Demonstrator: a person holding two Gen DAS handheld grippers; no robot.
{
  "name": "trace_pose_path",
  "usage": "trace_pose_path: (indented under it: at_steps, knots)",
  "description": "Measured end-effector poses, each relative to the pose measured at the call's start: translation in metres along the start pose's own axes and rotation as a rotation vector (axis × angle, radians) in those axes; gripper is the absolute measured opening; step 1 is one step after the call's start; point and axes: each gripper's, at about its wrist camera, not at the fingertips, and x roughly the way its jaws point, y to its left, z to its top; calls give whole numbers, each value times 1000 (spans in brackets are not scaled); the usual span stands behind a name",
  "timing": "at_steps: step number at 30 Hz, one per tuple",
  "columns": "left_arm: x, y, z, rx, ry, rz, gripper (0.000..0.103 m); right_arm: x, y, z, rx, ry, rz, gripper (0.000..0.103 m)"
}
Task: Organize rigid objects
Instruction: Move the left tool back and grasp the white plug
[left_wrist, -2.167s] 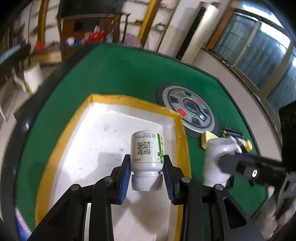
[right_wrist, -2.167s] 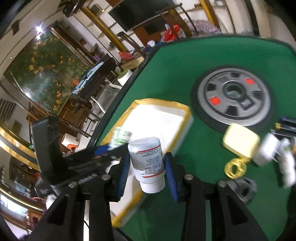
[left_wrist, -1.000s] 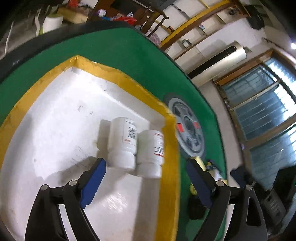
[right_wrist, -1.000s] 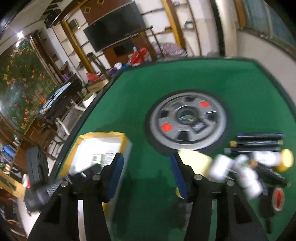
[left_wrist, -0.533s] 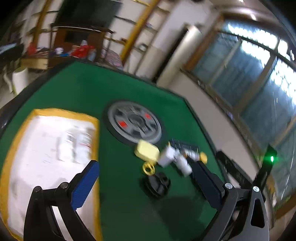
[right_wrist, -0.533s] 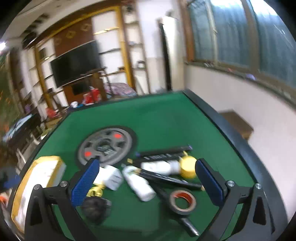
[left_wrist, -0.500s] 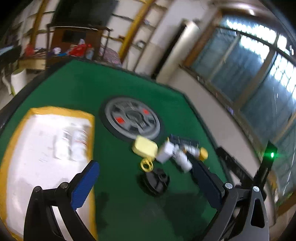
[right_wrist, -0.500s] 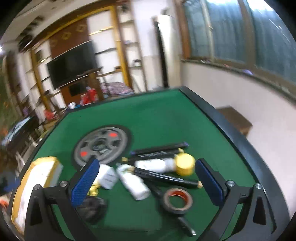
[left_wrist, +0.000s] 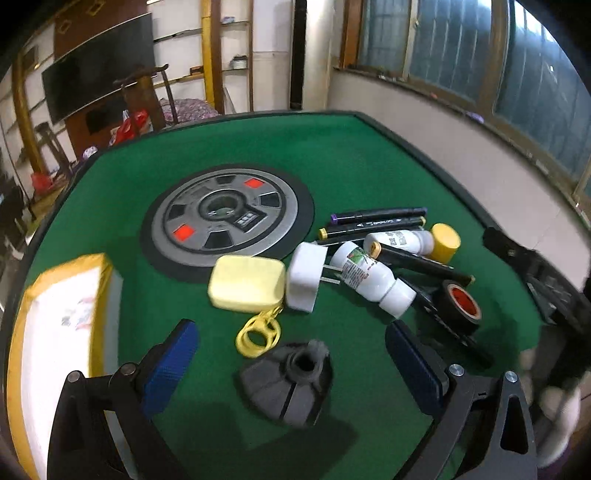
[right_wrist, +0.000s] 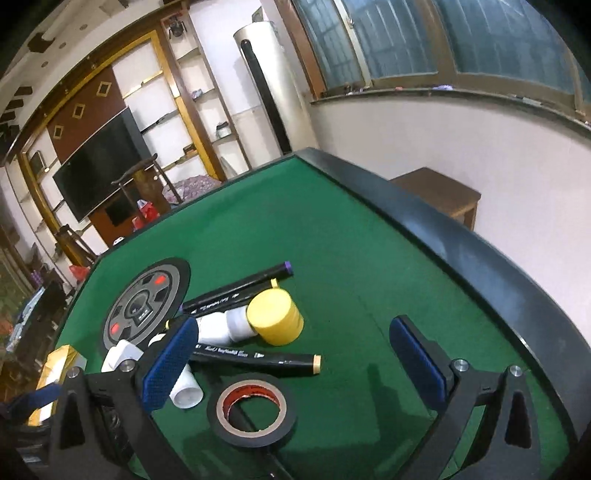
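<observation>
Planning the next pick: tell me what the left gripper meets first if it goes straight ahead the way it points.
Probably the black ribbed base, which lies low between the open fingers of the left gripper. The yellow ring clip lies just beyond it. Depth is uncertain.

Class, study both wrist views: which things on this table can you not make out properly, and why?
- Tray contents: left view, motion-blurred.
- Lying bottle: right view, half hidden behind the right gripper's fingers.
- Marker lettering: too small.
- Right gripper: left view, blurred at the frame edge.
</observation>
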Motion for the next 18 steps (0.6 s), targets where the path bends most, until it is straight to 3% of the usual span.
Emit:
trace_pose_path:
  at_steps: [8,13,15,18]
  knots:
    - [50,-12,17,31,72,40,102,2,-4,-1,48,34,31,103]
    - [59,-12,27,27,61,36,102,5,-8,-3,72,54,37,103]
    - [62,-10,31,18,58,12,96,6,-9,-4,73,61,39,103]
    - [62,-9,36,39,58,-4,63,7,-9,-3,71,63,36,103]
